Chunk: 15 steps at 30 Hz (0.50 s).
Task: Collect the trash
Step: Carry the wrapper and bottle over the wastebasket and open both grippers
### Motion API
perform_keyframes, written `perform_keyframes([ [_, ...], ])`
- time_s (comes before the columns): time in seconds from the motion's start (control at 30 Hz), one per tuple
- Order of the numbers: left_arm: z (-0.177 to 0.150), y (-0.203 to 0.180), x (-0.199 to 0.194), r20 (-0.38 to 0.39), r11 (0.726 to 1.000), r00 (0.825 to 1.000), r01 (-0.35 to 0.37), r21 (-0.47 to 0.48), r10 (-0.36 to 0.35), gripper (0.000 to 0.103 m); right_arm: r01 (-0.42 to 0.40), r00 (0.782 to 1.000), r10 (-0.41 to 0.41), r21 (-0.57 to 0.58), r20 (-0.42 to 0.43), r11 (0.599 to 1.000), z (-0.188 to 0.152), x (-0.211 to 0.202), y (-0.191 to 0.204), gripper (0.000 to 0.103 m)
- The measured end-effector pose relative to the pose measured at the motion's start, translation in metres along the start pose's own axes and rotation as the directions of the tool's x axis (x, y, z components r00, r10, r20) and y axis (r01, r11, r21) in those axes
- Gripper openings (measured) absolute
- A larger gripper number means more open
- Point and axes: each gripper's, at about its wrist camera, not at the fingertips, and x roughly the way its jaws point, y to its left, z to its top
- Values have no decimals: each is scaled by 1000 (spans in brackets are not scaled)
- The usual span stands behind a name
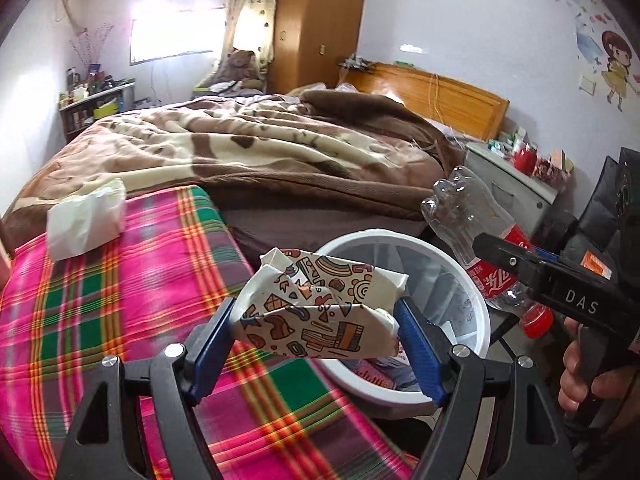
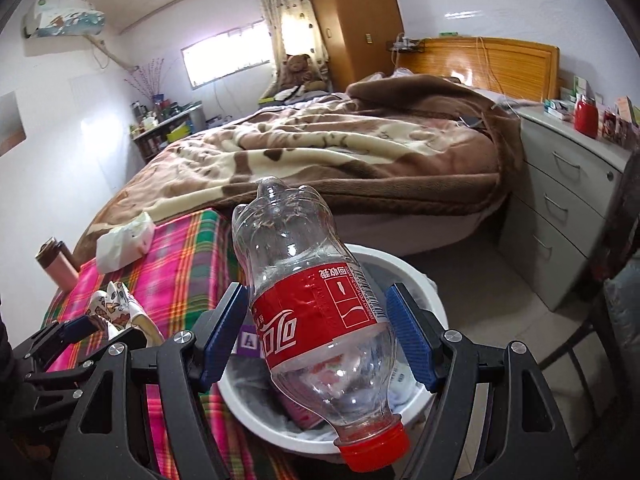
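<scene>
Bottle [image 2: 316, 300], light and crushable, is clamped mid-label by right gripper [image 2: 316, 332] above bin [image 2: 432, 284]; carton [image 1: 316, 308] is pinched by left gripper [image 1: 316, 332].

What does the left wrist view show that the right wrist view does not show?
Only the left wrist view shows the cartoon girl wall sticker and the person's hand. Only the right wrist view shows the air conditioner and the pink flask. Both show the Coca-Cola bottle, the patterned paper box, the white trash bin and the white tissue.
</scene>
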Motion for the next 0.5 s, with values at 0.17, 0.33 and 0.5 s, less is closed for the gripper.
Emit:
perform_keyframes([
  [0.17,3,-15,16,-20,1000,1000,12,17,-12,80,22,999,-21,34,-35,999,-4,11,-16,73],
  [0.33,3,-29,31,-48,999,999,25,41,-23,80,44,997,-40,53,-62,998,-7,18,-30,74],
  [0.5,4,-44,45,-66,997,998,28,69,-23,80,64,994,-58,69,-89,996,-12,26,-42,74],
])
